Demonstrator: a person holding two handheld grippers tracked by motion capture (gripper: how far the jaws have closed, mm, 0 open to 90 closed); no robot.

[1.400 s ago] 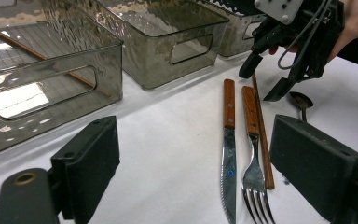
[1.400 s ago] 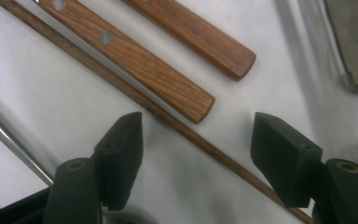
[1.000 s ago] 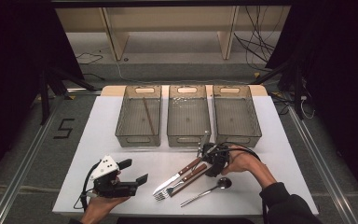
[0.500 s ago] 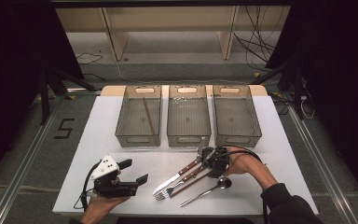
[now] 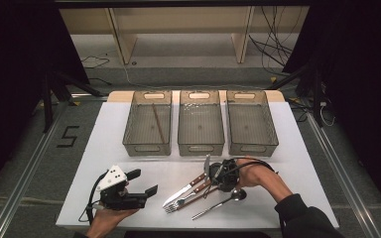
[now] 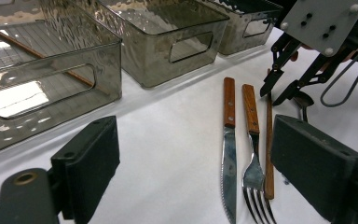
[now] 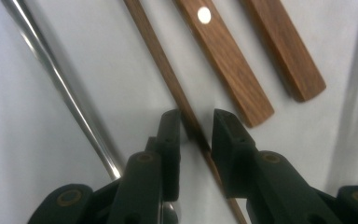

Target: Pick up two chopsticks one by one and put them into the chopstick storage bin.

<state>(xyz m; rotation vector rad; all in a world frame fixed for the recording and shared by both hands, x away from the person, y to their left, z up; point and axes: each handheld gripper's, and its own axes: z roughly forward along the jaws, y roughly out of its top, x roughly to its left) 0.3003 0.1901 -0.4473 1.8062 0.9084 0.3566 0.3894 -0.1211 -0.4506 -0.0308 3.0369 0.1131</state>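
A wood-handled knife [image 5: 181, 191], a wood-handled fork [image 5: 186, 199], a thin wooden chopstick [image 7: 158, 56] and a metal spoon [image 5: 221, 202] lie side by side on the white table [image 5: 297, 168]. My right gripper [image 7: 196, 123] points down at them. Its jaws are slightly open and straddle the chopstick near its end, with a gap on each side. The fork handle [image 7: 223, 56] lies just beside it. My left gripper [image 5: 145, 181] rests at the table's front left, open and holding nothing, and it faces the cutlery [image 6: 249, 140] and the right gripper [image 6: 272, 95].
Three smoky see-through bins stand in a row at the back: left bin [image 5: 146, 148], middle bin [image 5: 201, 148], right bin [image 5: 253, 148]. Another chopstick [image 5: 158, 124] lies in the left bin. Cables trail from both grippers. The table's front edge runs close to my hands.
My right gripper has sunk a little toward the cutlery handles and now straddles the chopstick. The left gripper has stayed put.
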